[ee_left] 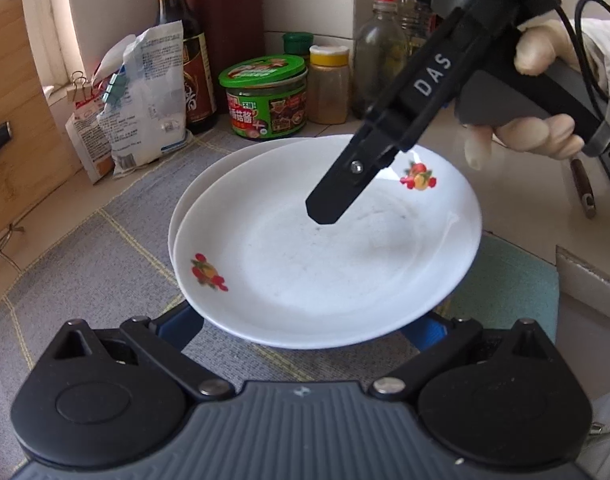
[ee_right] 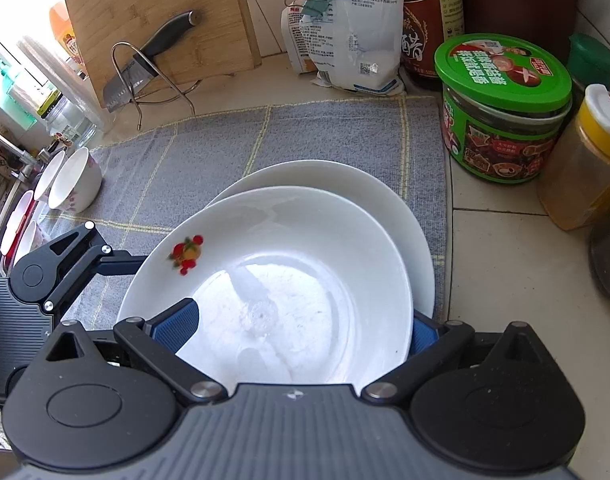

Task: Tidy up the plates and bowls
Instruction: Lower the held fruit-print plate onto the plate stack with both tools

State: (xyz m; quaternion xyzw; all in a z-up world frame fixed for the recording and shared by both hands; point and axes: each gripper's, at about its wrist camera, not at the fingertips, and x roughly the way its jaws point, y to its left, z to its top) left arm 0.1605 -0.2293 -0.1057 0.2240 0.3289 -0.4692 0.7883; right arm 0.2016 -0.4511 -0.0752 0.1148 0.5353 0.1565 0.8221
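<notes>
A white plate with fruit decals [ee_left: 325,264] [ee_right: 289,264] lies offset on top of a second white plate [ee_left: 197,188] [ee_right: 345,184], on a grey checked cloth [ee_left: 105,264]. My left gripper [ee_left: 303,324] is open; both blue fingers [ee_left: 181,320] go under the top plate's near rim, tips hidden. One left finger [ee_right: 121,259] also shows in the right wrist view, slipping under that rim. My right gripper [ee_right: 301,328] [ee_left: 325,212] is open astride the opposite rim, its left pad [ee_right: 177,326] above the plate and the other below. A gloved hand [ee_left: 537,136] holds it.
A green-lidded jar [ee_left: 265,96] [ee_right: 505,112], a yellow-capped spice jar [ee_left: 329,84], bottles and clipped bags [ee_left: 145,100] crowd the back of the counter. A cutting board with a knife [ee_right: 153,40] leans behind. Several white bowls [ee_right: 75,180] stand by the sink. A teal mat [ee_left: 505,280] lies to the right.
</notes>
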